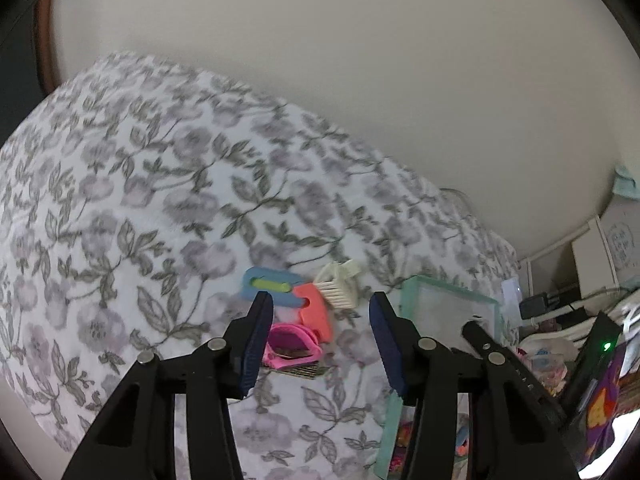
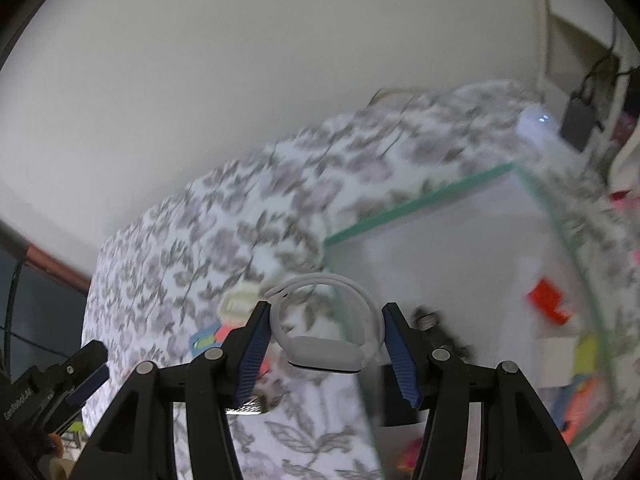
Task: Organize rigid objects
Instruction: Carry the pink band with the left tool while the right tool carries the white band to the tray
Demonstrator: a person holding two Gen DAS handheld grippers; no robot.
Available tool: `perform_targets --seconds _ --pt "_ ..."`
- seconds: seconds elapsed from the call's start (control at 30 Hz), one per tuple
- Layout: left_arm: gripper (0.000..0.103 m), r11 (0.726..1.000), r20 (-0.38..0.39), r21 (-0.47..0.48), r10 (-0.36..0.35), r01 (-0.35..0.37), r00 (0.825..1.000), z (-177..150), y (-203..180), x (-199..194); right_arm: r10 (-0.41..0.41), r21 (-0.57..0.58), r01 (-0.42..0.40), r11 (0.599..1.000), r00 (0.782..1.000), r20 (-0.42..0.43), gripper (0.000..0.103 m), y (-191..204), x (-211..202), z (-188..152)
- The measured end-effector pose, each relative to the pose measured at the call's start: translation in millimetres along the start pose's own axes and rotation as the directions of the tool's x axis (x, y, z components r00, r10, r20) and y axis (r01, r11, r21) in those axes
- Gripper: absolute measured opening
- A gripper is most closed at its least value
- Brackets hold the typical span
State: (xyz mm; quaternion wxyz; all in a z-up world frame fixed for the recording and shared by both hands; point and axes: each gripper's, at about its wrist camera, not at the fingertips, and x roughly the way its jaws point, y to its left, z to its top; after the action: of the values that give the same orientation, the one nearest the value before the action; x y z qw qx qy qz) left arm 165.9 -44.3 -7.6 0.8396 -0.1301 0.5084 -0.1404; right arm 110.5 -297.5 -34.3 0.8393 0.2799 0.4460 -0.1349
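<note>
My right gripper is shut on a white smartwatch and holds it above the near-left edge of a clear bin with a green rim. My left gripper is open and empty above a small pile on the floral bedspread: a pink watch, a coral clip, a blue clip and a cream hair claw. The bin also shows in the left wrist view. Inside the bin lie a red piece and other coloured items.
The floral bedspread covers the bed. A white wall is behind. A white power strip with a black adapter lies past the bin. Shelves and clutter stand at the right. The left gripper shows at the lower left of the right wrist view.
</note>
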Motion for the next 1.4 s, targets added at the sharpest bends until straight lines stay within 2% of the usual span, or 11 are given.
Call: perform_targets --seconds 0.23,0.37,0.5,0.53,0.6,0.67,0.8,1.0,1.33,1.37,1.4 --pt "0.051 0.997 -0.008 0.072 0.012 -0.011 1.0 -7.3 -31.1 6.6 -0.036 0.031 0.034 0.999 0.998 0.057 0.059 -32.7 -30.2 13.9" --pt "0.051 0.994 -0.028 0.074 0.08 -0.078 0.996 -10.2 -25.5 24.0 -0.032 0.045 0.03 0.999 0.998 0.044 0.059 -42.5 -28.5 14.3" --pt "0.052 0.986 -0.091 0.079 0.152 -0.145 0.984 -15.4 -12.4 50.3 -0.049 0.039 0.048 0.998 0.999 0.012 0.059 -43.5 -17.2 10.5" --pt "0.054 0.983 -0.105 0.084 0.171 -0.163 0.98 -16.9 -9.0 56.8 -0.05 0.039 0.05 0.998 0.999 0.003 0.059 -43.2 -13.8 9.6" --pt "0.07 0.977 -0.134 0.09 0.203 -0.192 0.97 -19.7 -2.1 69.0 -0.046 0.031 0.047 0.998 0.999 -0.012 0.059 -41.6 -9.3 7.8" --pt "0.078 0.975 -0.154 0.089 0.214 -0.202 0.965 -22.5 3.7 78.1 -0.046 0.025 0.046 0.999 0.999 -0.017 0.059 -39.4 -6.7 6.0" --pt "0.081 0.966 -0.171 0.114 0.249 -0.232 0.953 -28.1 4.4 92.1 -0.043 0.011 0.043 0.999 0.999 -0.024 0.059 -35.4 -4.4 4.1" --pt "0.082 0.955 -0.182 0.163 0.274 -0.246 0.944 -34.7 -4.0 108.4 -0.046 0.016 0.047 0.999 0.998 -0.033 0.059 -34.7 -2.2 4.2" --pt "0.082 0.911 -0.152 0.264 0.365 -0.318 0.919 -45.3 -19.5 131.2 -0.046 0.014 0.047 0.999 0.997 -0.065 0.059 -34.9 7.6 0.6" --pt "0.077 0.91 -0.155 0.261 0.368 -0.321 0.917 -45.5 -19.4 132.4 -0.046 0.016 0.047 0.999 0.997 -0.065 0.059 -35.2 8.1 0.7" --pt "0.064 0.912 -0.159 0.255 0.367 -0.321 0.917 -45.3 -18.9 132.9 -0.045 0.018 0.046 0.999 0.997 -0.065 0.059 -36.0 8.2 0.9"
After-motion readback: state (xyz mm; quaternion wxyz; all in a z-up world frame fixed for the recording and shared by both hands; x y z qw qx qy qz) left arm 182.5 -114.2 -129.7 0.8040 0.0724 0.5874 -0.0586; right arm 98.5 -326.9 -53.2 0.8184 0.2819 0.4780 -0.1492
